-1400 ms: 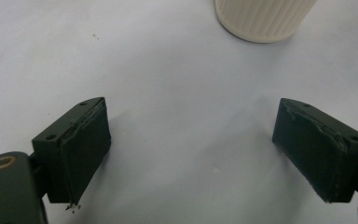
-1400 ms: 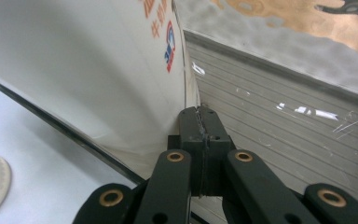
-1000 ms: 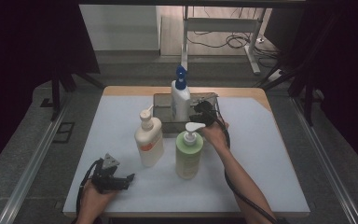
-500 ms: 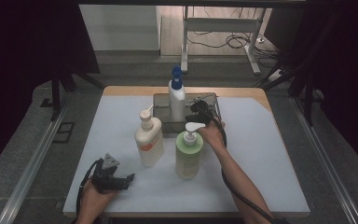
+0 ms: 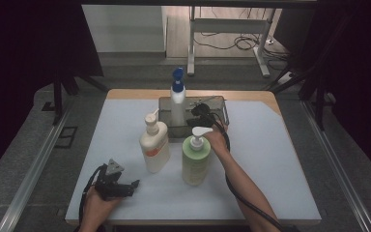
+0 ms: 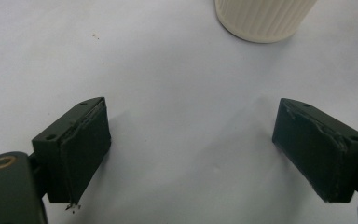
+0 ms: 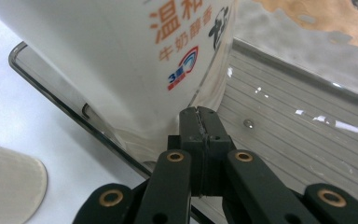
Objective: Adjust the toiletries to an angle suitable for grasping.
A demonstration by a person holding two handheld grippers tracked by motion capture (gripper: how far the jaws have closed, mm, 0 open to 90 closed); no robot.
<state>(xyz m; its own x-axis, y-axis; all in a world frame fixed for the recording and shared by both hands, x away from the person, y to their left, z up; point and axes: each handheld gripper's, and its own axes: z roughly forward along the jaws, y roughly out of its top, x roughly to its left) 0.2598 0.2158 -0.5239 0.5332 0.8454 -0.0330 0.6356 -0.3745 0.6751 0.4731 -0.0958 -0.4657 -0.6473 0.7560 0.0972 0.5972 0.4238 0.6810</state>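
A white bottle with a blue cap (image 5: 177, 104) stands upright in the grey metal tray (image 5: 220, 105) at the back of the table. My right gripper (image 5: 196, 111) is shut with nothing between its jaws, and its tips rest against the bottle's lower right side. The right gripper view shows the closed tips (image 7: 200, 116) at the foot of the white bottle (image 7: 121, 60), which carries orange lettering, over the tray's ribbed floor (image 7: 284, 121). My left gripper (image 5: 133, 185) lies near the front left edge, open and empty (image 6: 193, 140).
A cream pump bottle (image 5: 155, 145) and a green pump bottle (image 5: 195, 157) stand on the white mat (image 5: 270, 159) in front of the tray. The cream bottle's ribbed base (image 6: 261, 18) lies ahead of my left gripper. The person's right forearm (image 5: 241, 183) crosses the mat.
My right gripper has moved left and the blue-capped bottle has shifted left with it inside the tray. The left gripper has stayed put.
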